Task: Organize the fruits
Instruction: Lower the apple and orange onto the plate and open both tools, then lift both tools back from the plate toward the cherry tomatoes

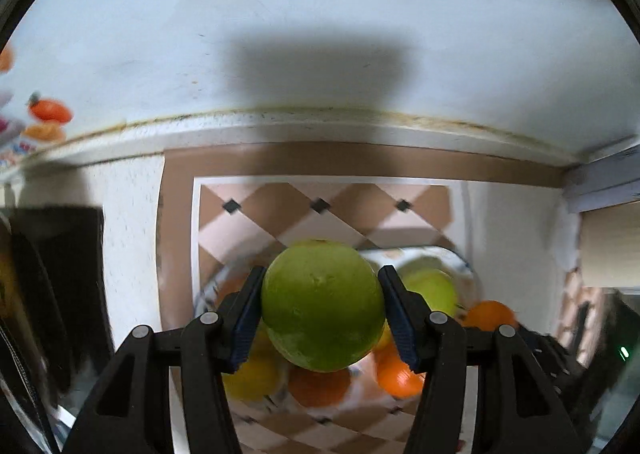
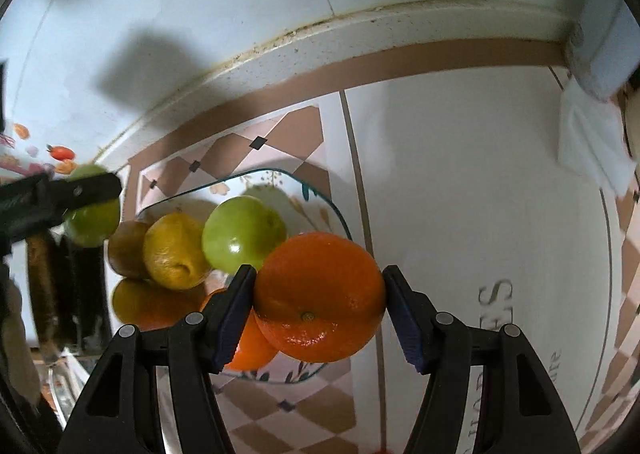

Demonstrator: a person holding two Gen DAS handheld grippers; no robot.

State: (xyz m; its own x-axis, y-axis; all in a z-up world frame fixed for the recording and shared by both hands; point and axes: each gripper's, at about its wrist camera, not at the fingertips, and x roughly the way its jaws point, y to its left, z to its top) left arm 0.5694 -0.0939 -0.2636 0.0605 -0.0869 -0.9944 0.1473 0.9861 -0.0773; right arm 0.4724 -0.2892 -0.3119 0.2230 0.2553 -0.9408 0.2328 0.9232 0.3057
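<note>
Left wrist view shows the left tongs (image 1: pixel 322 304) clamped on a green fruit (image 1: pixel 322 306) above the glass plate (image 2: pixel 320 196) of fruit (evidently for sorting), while the right tongs (image 2: pixel 320 304) grip an orange (image 2: pixel 318 296) beside it.

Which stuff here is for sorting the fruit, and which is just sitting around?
For the job:
green fruit in left gripper
orange in right gripper
glass plate with yellow lemon, green apple

Just lying about:
patterned tablecloth
white folded cloth
</note>
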